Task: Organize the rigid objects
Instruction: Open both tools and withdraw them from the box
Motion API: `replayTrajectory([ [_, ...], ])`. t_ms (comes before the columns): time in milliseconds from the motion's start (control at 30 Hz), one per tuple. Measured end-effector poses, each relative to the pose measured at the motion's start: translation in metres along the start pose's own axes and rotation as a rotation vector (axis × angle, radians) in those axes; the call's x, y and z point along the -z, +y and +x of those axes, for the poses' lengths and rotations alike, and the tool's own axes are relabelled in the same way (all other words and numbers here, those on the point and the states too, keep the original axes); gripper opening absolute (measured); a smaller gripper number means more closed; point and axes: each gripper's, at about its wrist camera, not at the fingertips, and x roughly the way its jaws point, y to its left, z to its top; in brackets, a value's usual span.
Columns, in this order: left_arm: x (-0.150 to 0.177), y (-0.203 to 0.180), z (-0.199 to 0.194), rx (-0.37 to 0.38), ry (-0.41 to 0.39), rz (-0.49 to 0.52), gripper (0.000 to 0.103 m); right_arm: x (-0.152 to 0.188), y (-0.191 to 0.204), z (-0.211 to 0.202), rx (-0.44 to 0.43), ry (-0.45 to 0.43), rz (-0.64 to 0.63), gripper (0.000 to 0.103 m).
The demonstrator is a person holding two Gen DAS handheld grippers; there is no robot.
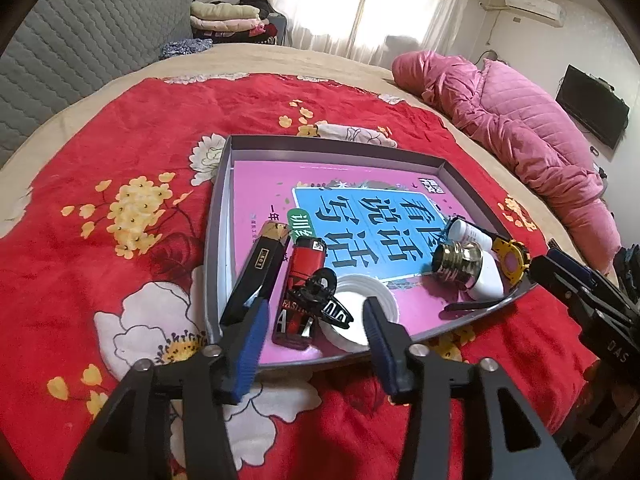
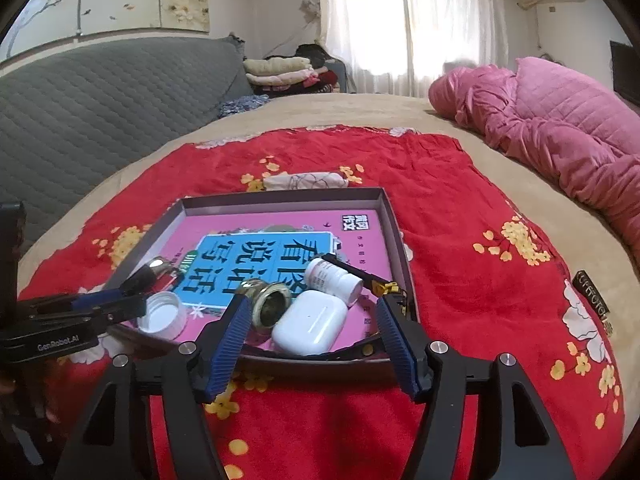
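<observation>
A grey tray [image 1: 218, 216] lined with a pink book lies on the red floral blanket; it also shows in the right wrist view [image 2: 394, 236]. In it lie a black and gold lighter [image 1: 256, 272], a red lighter [image 1: 300, 280], a black hair clip [image 1: 320, 296], a white cap [image 1: 360, 312], a brass fitting [image 1: 454, 260], a white earbud case [image 2: 310, 322], a white pill bottle [image 2: 332, 280] and a yellow poker chip [image 1: 510, 258]. My left gripper [image 1: 316, 320] is open over the hair clip and cap. My right gripper [image 2: 312, 320] is open around the earbud case.
A pink quilt [image 2: 560, 128] lies at the right of the bed. A grey quilted headboard [image 2: 100, 104] stands at the left, with folded clothes [image 2: 280, 70] behind. Red blanket [image 1: 100, 260] surrounds the tray. A dark tag [image 2: 592, 292] lies at the blanket's right edge.
</observation>
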Motion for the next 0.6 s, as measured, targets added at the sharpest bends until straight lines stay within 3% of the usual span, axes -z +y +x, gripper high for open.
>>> replayTrajectory([
  [600,0.007,-0.027,-0.054,-0.065,-0.054,0.0,0.057,-0.004,0.017,-0.046,-0.047,-0.057,0.007,0.073],
])
